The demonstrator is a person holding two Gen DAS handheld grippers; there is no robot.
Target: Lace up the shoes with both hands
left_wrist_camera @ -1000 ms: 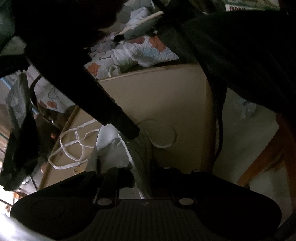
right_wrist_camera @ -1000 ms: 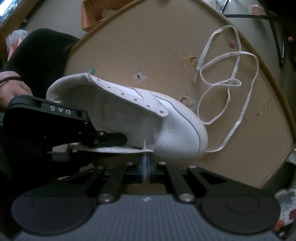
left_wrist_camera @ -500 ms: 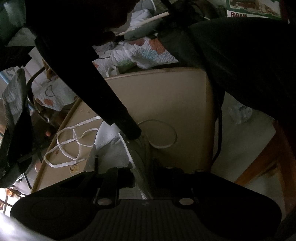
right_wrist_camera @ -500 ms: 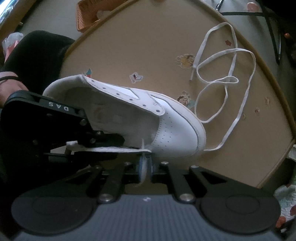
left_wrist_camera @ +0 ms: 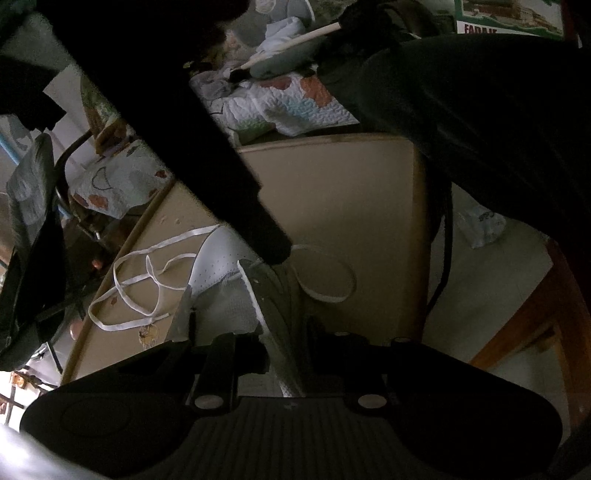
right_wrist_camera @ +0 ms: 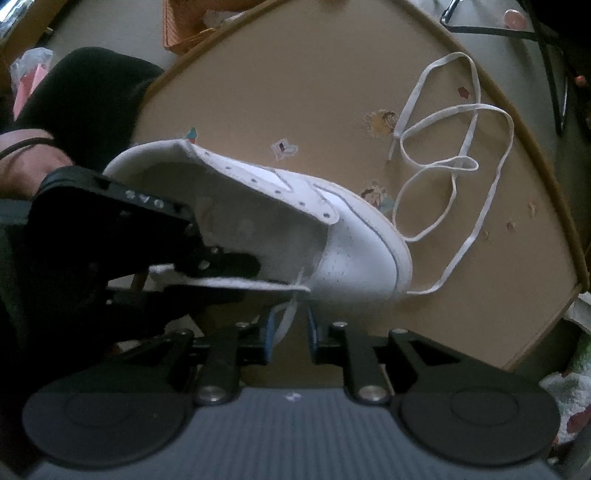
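Observation:
A white shoe [right_wrist_camera: 351, 251] lies tilted on the beige table [right_wrist_camera: 295, 74], toe to the right. My left gripper [right_wrist_camera: 229, 266] comes in from the left and is shut on the shoe's near eyelet flap. In the left wrist view that flap [left_wrist_camera: 255, 295] runs between its fingers [left_wrist_camera: 251, 350]. A loose white lace [right_wrist_camera: 491, 177] loops on the table beyond the toe. One lace end [right_wrist_camera: 288, 317] hangs from the flap between the blue pads of my right gripper [right_wrist_camera: 290, 328]. Its jaws are opening and the pads stand clear of the lace.
An orange basket [right_wrist_camera: 184, 26] sits past the table's far edge. A person's dark sleeve [right_wrist_camera: 85, 92] and hand [right_wrist_camera: 26, 166] are at the left. A patterned quilt [left_wrist_camera: 288, 103] lies behind the table and a wooden chair leg [left_wrist_camera: 535, 332] stands at the right.
The right gripper's pads, pressed together on the lace end a second ago, have parted and the lace end hangs loose between them. The left gripper keeps its hold on the shoe.

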